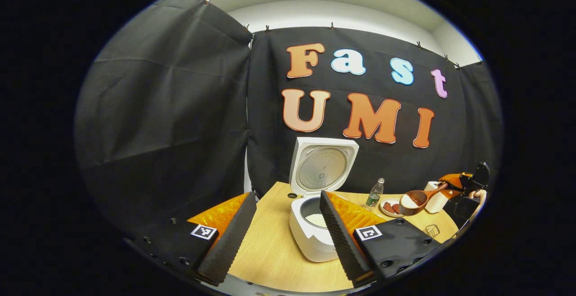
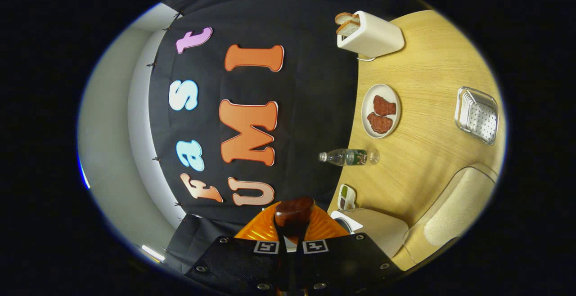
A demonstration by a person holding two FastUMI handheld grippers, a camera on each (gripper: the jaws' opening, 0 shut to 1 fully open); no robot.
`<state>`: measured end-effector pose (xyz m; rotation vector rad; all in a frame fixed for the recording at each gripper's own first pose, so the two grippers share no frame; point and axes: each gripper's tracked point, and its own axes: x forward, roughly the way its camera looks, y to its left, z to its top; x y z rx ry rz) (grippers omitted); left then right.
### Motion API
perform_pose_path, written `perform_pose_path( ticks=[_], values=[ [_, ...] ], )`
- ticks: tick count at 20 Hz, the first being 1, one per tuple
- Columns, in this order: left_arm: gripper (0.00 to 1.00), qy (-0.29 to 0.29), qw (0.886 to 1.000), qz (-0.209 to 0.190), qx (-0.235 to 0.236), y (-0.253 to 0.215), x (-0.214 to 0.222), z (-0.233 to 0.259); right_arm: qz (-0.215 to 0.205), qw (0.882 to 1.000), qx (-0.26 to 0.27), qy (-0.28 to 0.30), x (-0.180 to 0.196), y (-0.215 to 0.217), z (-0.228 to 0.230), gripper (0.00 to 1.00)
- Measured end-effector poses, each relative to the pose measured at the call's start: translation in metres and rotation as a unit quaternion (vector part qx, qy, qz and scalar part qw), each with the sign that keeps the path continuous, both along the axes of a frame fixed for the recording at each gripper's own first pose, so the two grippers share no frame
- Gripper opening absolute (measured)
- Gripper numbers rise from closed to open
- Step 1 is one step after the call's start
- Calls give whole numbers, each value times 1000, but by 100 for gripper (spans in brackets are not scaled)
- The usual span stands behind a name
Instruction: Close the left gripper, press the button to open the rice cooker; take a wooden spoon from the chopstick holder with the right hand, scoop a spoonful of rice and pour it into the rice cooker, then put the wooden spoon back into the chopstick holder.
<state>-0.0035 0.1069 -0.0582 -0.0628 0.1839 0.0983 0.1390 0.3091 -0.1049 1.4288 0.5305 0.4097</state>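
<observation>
In the left gripper view, the left gripper (image 1: 283,230) hangs above the near edge of the wooden counter (image 1: 270,251) with its two fingers wide apart and nothing between them. Between the fingers, further back, stands the white rice cooker (image 1: 310,233). Its lid (image 1: 323,168) is raised upright toward the back wall, and a little rice lies at the bottom of the inner pot.

Toward the right edge of the counter, the right gripper (image 1: 452,187) holds the wooden spoon (image 1: 418,199) by its handle. The spoon bowl is filled with white rice and it floats above the counter, near the plate (image 1: 390,207) with two dark red pieces. A white container (image 1: 435,197) is just behind the spoon. A small water bottle (image 1: 374,194) stands between the cooker and the plate.

In the right gripper view, the scene is turned on its side. The fingers of the right gripper (image 2: 291,237) are clamped together on the spoon handle (image 2: 293,215), which points forward. Further off on the counter I see the bottle (image 2: 348,156), the plate (image 2: 381,110), a white toaster (image 2: 370,35) with bread slices and a clear tray (image 2: 478,115).
</observation>
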Motion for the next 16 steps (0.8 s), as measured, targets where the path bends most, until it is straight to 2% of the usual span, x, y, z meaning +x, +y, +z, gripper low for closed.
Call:
perform_pose_path(
  ticks=[3,5,7,8,9,10,13,14,16],
  values=[
    [99,1,1000,-2,-4,-2,2,-2,8,1000,-8,-19,10,27,20,5],
    [96,4,1000,-6,-7,-2,1,-4,13,999,-15,-32,15,47,30,5],
    [99,5,1000,-13,-9,-3,1,-4,19,998,-27,-45,20,67,40,5],
    [96,5,1000,-15,-10,-3,1,-5,20,998,-35,-53,23,77,44,5],
    [99,5,1000,-17,-11,-4,1,-5,23,997,-47,-60,25,87,45,5],
    [96,6,1000,-18,-14,-4,1,-4,25,996,-59,-68,26,98,48,5],
    [96,8,999,-22,-23,-4,1,-5,34,991,-93,-94,27,125,53,5],
    [99,9,999,-23,-25,-5,1,-5,36,989,-103,-101,25,134,55,5],
    [96,12,999,-23,-26,-5,0,-6,36,985,-121,-115,25,146,58,5]
  ],
)
